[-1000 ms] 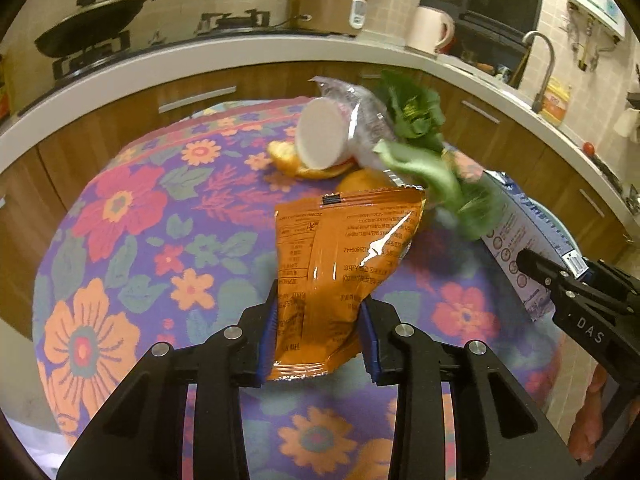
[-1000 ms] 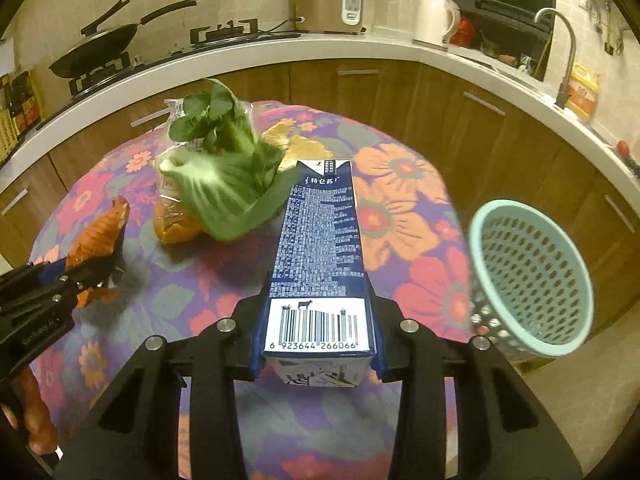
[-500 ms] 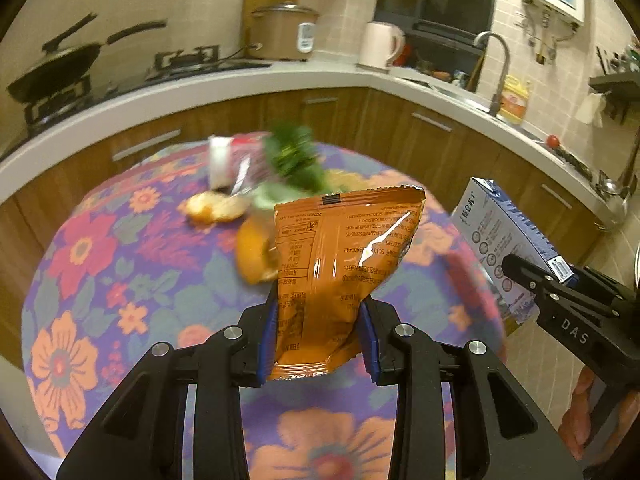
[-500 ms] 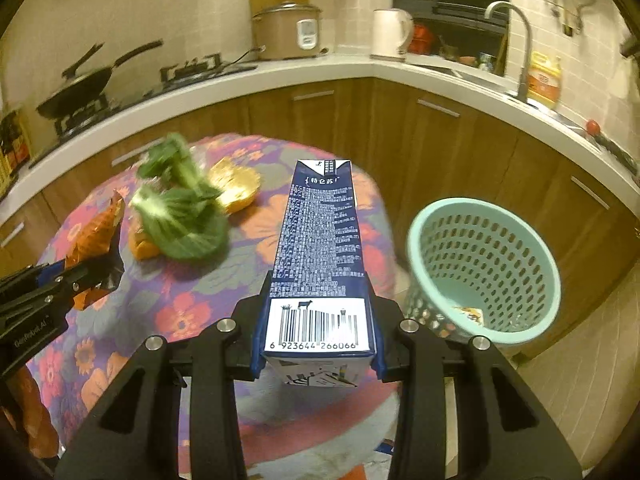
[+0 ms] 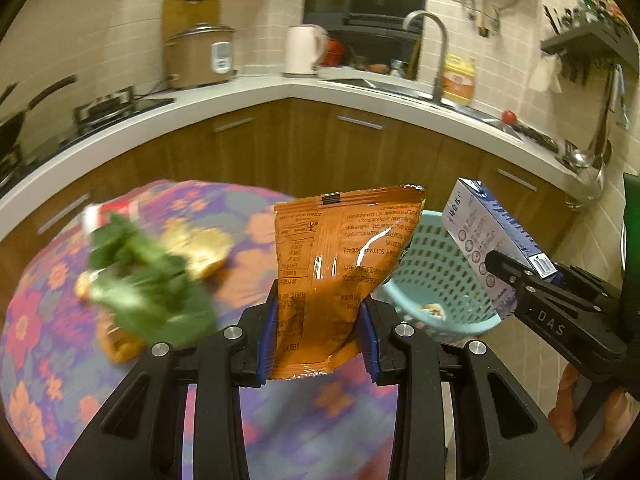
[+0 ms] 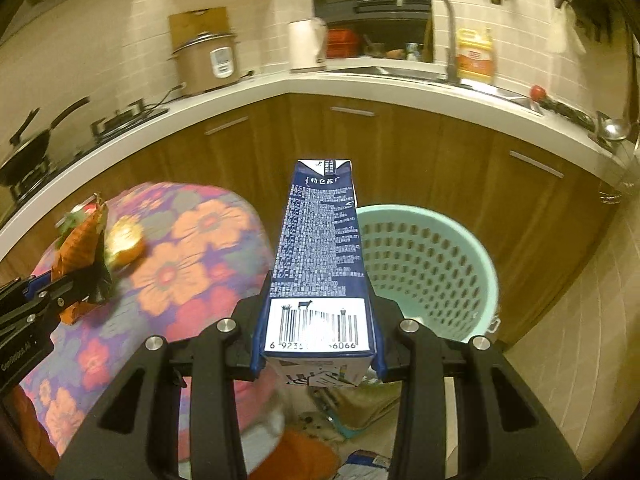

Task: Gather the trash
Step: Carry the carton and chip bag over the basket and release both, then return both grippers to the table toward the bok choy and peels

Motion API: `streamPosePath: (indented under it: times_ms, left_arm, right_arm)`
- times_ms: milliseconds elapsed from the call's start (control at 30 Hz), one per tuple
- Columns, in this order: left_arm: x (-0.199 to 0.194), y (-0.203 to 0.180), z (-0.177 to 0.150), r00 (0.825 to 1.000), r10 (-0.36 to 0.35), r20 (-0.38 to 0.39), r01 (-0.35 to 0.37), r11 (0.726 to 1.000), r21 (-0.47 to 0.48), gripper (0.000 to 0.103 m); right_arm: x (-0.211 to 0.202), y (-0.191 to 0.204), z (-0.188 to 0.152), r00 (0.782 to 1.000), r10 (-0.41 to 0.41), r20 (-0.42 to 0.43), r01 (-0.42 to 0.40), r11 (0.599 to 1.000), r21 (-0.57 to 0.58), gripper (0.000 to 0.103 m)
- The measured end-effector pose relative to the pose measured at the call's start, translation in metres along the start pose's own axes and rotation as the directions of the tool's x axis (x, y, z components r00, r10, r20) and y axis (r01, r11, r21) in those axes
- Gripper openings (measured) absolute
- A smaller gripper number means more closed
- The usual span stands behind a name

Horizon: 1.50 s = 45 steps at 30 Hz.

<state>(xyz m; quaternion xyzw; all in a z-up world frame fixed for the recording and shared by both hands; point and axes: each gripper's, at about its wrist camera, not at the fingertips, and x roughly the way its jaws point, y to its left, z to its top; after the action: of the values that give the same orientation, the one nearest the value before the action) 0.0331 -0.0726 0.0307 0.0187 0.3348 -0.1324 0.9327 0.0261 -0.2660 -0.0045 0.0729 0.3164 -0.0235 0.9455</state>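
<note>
My left gripper [image 5: 318,340] is shut on an orange snack bag [image 5: 340,272] and holds it upright in the air over the table's right edge. My right gripper [image 6: 318,344] is shut on a dark blue milk carton [image 6: 320,256], held lengthwise, pointing at a pale green perforated trash basket [image 6: 436,264] on the floor just ahead and to the right. The carton [image 5: 492,236] and right gripper [image 5: 520,280] also show in the left wrist view, beside the basket [image 5: 436,280]. The left gripper with its bag [image 6: 80,240] shows at the left of the right wrist view.
A round table with a floral cloth [image 5: 80,340] holds leafy greens [image 5: 148,280], orange peel [image 5: 204,252] and a plastic wrapper. A curved kitchen counter [image 5: 280,92] with wooden cabinets runs behind. Loose items lie on the floor [image 6: 352,412] below the right gripper.
Both grippers have swung right, away from the table toward the basket, still holding their items. The basket is now nearer and more central in both views.
</note>
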Motion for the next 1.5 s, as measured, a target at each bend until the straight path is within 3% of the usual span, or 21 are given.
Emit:
streamPosePath:
  times_ms: [300,700,1000,1067,1133,1200,1500]
  left_arm:
    - [0.075,-0.061,0.027,0.996,-0.067,-0.051,0.068,0.998,0.019,0.033]
    - [0.169,-0.097,0.016,0.964,-0.145,-0.222,0.132,0.989,-0.072,0.034]
    - [0.187,-0.101,0.01,0.952,-0.157,-0.262,0.148,0.988,-0.054,0.054]
    - [0.187,-0.1,0.008,0.948,-0.171,-0.269,0.162,0.985,-0.054,0.056]
    - [0.186,-0.099,0.008,0.945,-0.178,-0.273,0.168,0.984,-0.061,0.058]
    - [0.184,-0.096,0.008,0.94,-0.199,-0.277,0.186,0.98,-0.073,0.062]
    - [0.158,-0.093,0.011,0.943,-0.25,-0.221,0.242,0.968,-0.064,0.071]
  right_arm:
    - [0.052,-0.07,-0.002,0.998,-0.024,-0.051,0.029,0.994,0.101,0.035]
    - [0.114,-0.112,-0.025,0.979,-0.007,-0.204,0.047,0.98,0.192,0.036]
    - [0.122,-0.111,-0.026,0.972,0.015,-0.233,0.034,0.979,0.202,0.037]
    - [0.121,-0.113,-0.027,0.972,0.023,-0.234,0.028,0.977,0.211,0.04]
    - [0.119,-0.115,-0.026,0.974,0.029,-0.226,0.022,0.975,0.221,0.051]
    - [0.115,-0.116,-0.024,0.976,0.024,-0.218,0.027,0.974,0.225,0.052]
    - [0.09,-0.115,-0.019,0.984,0.009,-0.177,0.032,0.973,0.23,0.052]
